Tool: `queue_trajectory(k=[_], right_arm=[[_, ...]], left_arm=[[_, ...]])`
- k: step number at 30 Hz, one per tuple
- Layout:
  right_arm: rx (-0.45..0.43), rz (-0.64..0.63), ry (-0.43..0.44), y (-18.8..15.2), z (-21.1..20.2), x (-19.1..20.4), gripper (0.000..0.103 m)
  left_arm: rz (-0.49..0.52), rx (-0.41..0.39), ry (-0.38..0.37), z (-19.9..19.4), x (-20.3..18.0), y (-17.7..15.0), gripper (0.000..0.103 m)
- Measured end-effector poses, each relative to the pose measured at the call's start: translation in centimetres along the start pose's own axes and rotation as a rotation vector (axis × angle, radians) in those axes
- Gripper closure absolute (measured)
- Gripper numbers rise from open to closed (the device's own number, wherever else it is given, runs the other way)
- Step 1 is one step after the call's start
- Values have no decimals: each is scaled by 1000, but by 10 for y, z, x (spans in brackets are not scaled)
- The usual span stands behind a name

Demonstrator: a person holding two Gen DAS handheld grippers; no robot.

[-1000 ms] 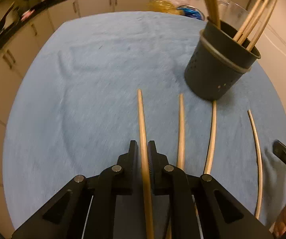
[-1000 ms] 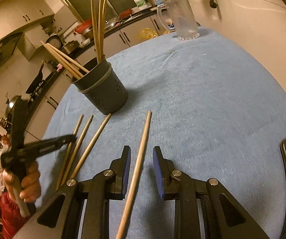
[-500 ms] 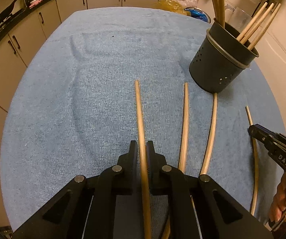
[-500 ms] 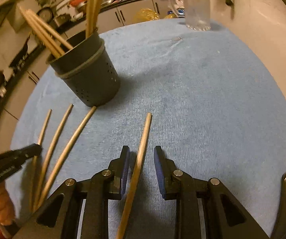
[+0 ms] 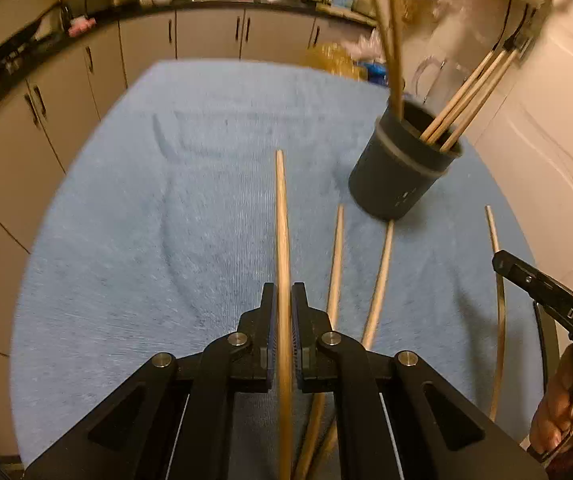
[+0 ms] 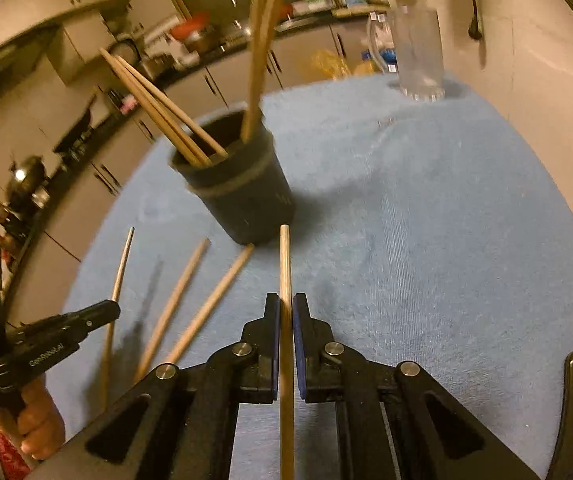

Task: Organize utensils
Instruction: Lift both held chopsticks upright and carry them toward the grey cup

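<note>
The left gripper [image 5: 284, 304] is clenched on a pale, slender wooden chopstick [image 5: 282, 216] pointing to twelve o'clock; the right gripper [image 6: 284, 312], its jaws just closed, clamps another chopstick [image 6: 285, 264]; two loose chopsticks [image 5: 336, 256] lie on the blue towel [image 5: 146, 240]; the dark holder [image 5: 400, 176] stands at one o'clock.

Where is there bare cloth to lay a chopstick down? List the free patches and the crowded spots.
Free: the wide stretch of blue cloth between the left gripper's held chopstick and the cabinets; also the cloth between the dark holder and the glass jug. Crowded: just before the holder, where two loose chopsticks lie.
</note>
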State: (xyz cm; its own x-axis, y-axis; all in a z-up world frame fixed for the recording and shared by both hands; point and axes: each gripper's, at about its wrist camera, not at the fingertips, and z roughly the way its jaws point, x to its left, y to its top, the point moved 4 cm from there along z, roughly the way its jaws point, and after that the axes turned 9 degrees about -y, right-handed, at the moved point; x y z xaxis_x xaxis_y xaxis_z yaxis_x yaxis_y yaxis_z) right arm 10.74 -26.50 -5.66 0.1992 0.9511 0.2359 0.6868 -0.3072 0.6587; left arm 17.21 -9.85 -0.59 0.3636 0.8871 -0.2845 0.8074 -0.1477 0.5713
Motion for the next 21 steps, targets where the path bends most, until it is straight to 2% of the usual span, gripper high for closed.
queue_trajectory(k=[5, 9, 21], right_arm=[[-124, -14, 34, 2, -32, 18, 96], [-184, -26, 46, 3, -51, 26, 96], [-220, -18, 59, 6, -67, 26, 96]], left_arm=[[39, -90, 33, -29, -19, 2, 97], [63, -120, 43, -42, -28, 3, 97], [81, -145, 55, -59, -32, -2, 97]])
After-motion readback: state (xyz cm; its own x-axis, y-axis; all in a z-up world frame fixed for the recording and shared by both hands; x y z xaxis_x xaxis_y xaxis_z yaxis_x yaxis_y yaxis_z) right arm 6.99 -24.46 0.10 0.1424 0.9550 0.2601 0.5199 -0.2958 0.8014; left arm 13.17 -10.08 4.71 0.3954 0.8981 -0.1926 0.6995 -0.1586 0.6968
